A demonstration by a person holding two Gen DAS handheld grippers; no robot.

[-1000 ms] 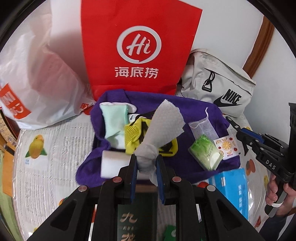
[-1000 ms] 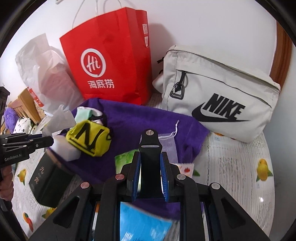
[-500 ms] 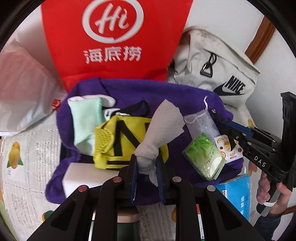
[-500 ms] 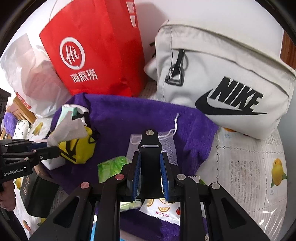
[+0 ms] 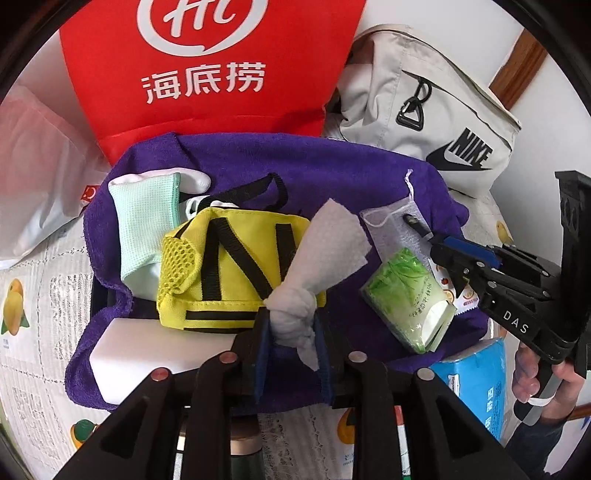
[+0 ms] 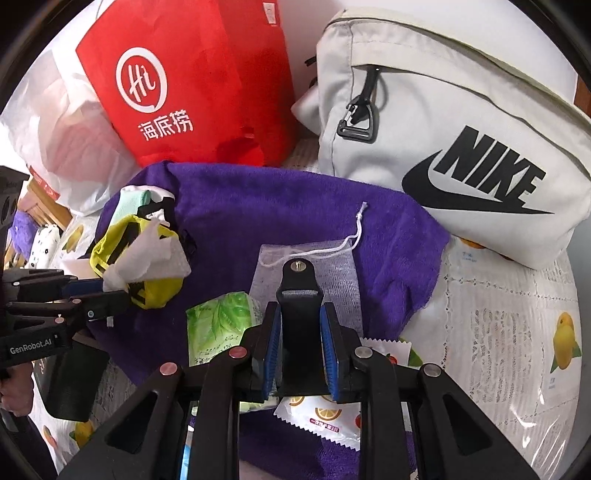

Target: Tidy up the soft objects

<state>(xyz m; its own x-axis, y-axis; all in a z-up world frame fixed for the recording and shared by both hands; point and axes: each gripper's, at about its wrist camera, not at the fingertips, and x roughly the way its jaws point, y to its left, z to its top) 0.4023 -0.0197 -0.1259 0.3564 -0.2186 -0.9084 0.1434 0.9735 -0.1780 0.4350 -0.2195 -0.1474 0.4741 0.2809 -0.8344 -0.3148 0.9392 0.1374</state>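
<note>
fruit-print tablecloth [image 6: 517, 295] — white wall [image 6: 424, 22]

My left gripper [image 5: 291, 332] is pinching a soft, dimpled paper wipe [image 5: 325, 254] in rubbery ribbed blue pads; its jaws have just been easing apart. My right gripper [image 6: 300, 350] is clamping a matt black plastic piece [image 6: 299, 317]. Under both, a fluffy purple towel [image 6: 258, 206] is lying beside a matt woven grey bag [image 6: 461, 110] and a matt red bag [image 5: 207, 66]. The green pack [image 5: 406, 295] is shining glossy; the pouch [image 5: 229, 266] is showing yellow canvas and mesh.
</note>
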